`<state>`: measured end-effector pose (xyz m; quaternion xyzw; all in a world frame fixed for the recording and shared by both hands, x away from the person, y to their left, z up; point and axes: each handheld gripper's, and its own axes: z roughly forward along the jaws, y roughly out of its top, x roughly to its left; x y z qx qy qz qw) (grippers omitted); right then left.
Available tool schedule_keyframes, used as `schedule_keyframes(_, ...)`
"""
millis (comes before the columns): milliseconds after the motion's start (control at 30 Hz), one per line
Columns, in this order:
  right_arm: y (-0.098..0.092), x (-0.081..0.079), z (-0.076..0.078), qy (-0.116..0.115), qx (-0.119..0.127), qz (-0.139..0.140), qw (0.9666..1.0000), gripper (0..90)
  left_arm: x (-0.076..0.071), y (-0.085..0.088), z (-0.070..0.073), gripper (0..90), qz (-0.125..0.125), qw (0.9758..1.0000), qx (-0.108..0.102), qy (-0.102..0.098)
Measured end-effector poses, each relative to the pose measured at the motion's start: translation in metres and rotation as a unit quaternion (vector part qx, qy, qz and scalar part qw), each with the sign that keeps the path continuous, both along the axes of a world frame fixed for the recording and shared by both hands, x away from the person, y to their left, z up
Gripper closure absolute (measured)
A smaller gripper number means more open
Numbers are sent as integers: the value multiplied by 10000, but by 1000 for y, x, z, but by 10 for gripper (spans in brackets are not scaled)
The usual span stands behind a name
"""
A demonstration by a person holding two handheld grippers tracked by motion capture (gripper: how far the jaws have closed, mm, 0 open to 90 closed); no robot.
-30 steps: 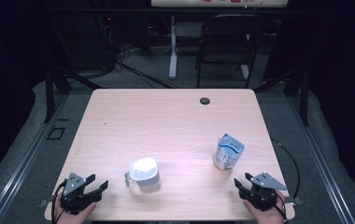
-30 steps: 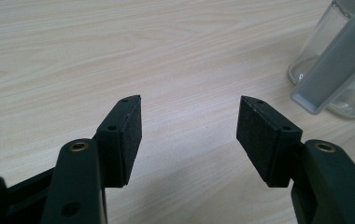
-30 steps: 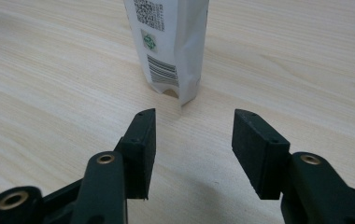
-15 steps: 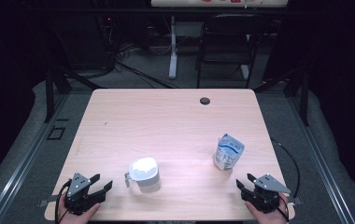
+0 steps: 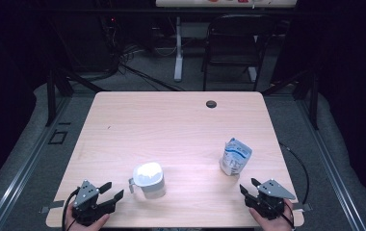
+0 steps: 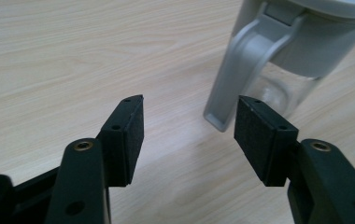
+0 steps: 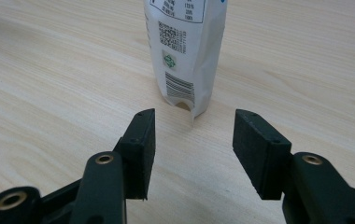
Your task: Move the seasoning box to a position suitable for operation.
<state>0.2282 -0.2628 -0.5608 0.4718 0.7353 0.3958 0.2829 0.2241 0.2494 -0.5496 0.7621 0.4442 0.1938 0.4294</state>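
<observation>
**Both grippers lined up, nothing picked up yet**

My left gripper (image 5: 108, 194) sits at the near left edge of the surface (image 5: 171, 125), jaws parted and empty, aimed at the handle of the lidded jug (image 5: 148, 180) just beside it. My right gripper (image 5: 249, 191) at the near right has its jaws about half open, empty, facing the pouch (image 5: 235, 156), which stands upright. As I judge it, both grasps remain to be done.
</observation>
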Motion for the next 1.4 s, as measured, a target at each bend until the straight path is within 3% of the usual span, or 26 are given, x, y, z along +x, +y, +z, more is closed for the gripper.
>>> schedule_keyframes(67,0,1,0,-20,25,4,10000,495,-1,-3,1,477,-19,10000,21,-95)
schedule_keyframes(233,2,1,-2,88,-33,16,10000,495,4,-11,1,490,-76,10000,6,-2)
schedule_keyframes(400,2,1,0,39,33,6,10000,495,9,-25,2,476,-121,9996,241,53)
schedule_keyframes(633,0,1,-1,65,77,-23,9999,494,20,-41,2,500,-78,9992,401,11)
schedule_keyframes(733,0,1,-1,72,82,-22,9999,493,23,-44,0,540,20,9989,462,-9)
schedule_keyframes(833,0,1,-1,72,85,-26,9999,492,24,-45,0,556,13,9988,479,-38)
schedule_keyframes(1067,1,2,-2,134,80,-6,9999,492,26,-49,0,694,-66,9988,493,-36)
schedule_keyframes(1400,3,2,-3,156,97,7,9998,493,29,-48,-1,715,-71,9984,549,-110)
